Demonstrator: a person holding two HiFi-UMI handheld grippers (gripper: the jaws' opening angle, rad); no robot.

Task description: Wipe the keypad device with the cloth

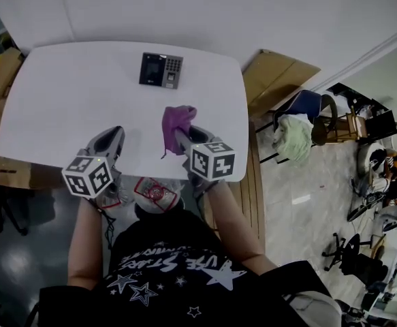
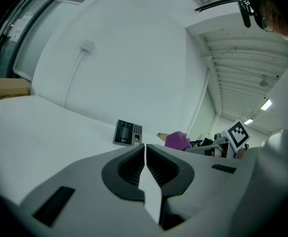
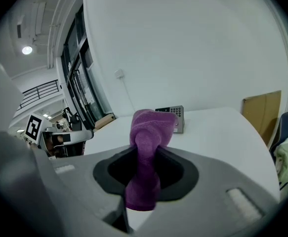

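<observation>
Pinching cloth, right claw; left claw pressed together; both at table's near edge.

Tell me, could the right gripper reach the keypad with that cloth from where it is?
Probably yes. The right gripper, shut on the cloth, is just short of the keypad, and only bare table lies between them. Nothing stands in the way, so moving forward should do it.
</observation>
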